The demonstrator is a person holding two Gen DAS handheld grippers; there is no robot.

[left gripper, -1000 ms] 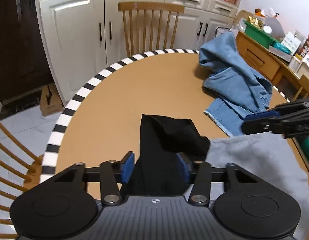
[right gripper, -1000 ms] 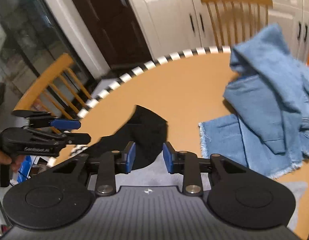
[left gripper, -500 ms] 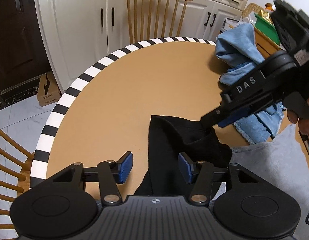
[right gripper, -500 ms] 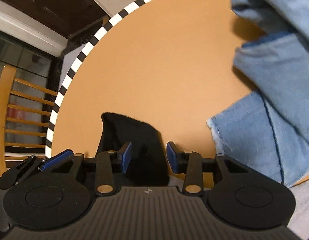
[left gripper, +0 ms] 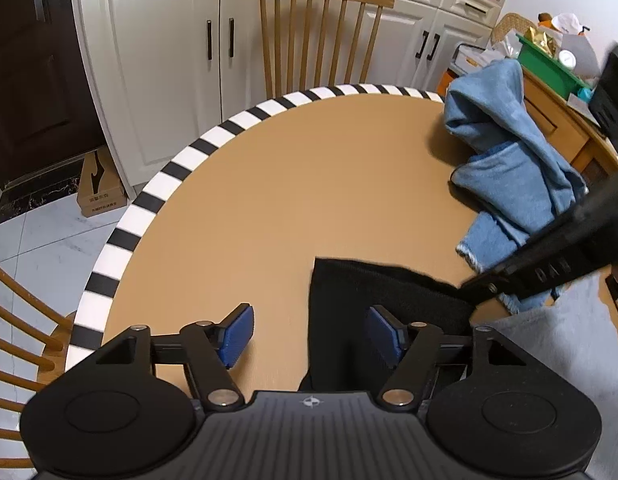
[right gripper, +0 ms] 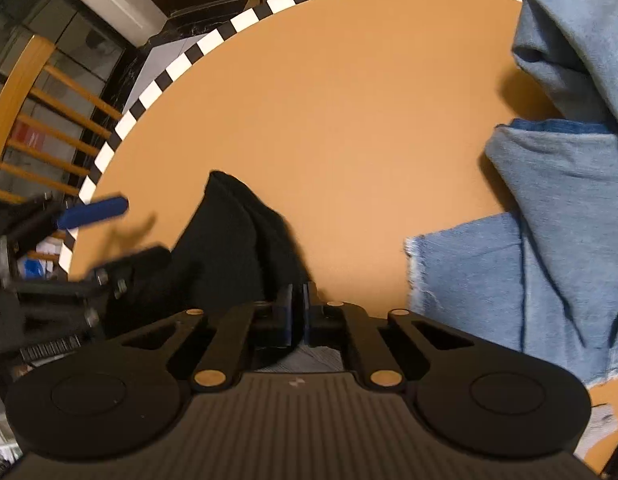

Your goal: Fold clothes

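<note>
The black cloth [left gripper: 373, 312] lies near the close edge of the round table [left gripper: 269, 200]. The right gripper [right gripper: 299, 312] pinches its right corner tight, likely to pull it over for a fold. The left gripper [left gripper: 313, 334] is wide open, holding nothing. Blue jeans [left gripper: 505, 160] sit far right.

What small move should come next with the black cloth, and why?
Probably bring the left claw onto the near-left edge of the black cloth and close it. The right claw looks shut on the cloth's right edge, while the left is open and holds nothing, so the cloth cannot yet be spread flat on the table.
</note>
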